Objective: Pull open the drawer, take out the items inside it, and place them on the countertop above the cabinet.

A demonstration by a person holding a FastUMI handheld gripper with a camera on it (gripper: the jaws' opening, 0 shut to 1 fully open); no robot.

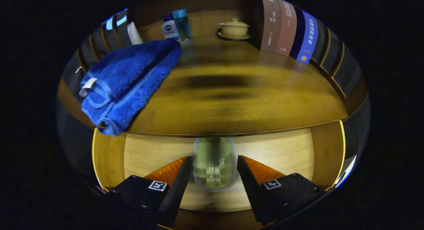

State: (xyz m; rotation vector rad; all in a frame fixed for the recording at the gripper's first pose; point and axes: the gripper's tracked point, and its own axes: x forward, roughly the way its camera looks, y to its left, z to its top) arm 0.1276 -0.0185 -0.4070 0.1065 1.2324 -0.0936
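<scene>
The drawer (pixel 285 153) stands pulled open below the countertop (pixel 251 100), its pale wooden floor showing. A clear bottle (pixel 214 150) of yellowish-green liquid sits between my fingers over the drawer floor, its far end reaching to the countertop's front edge. My gripper (pixel 214 161) is shut on the bottle, and both fingers touch its sides. A folded blue towel (pixel 127 81) lies on the countertop at the left, one corner hanging over the front edge above the drawer.
At the back of the countertop stand a white bottle (pixel 169 29) and a blue-capped clear bottle (pixel 182 24). A lidded cream teacup on a saucer (pixel 234 28) sits to their right. Upright books (pixel 286 28) line the right side.
</scene>
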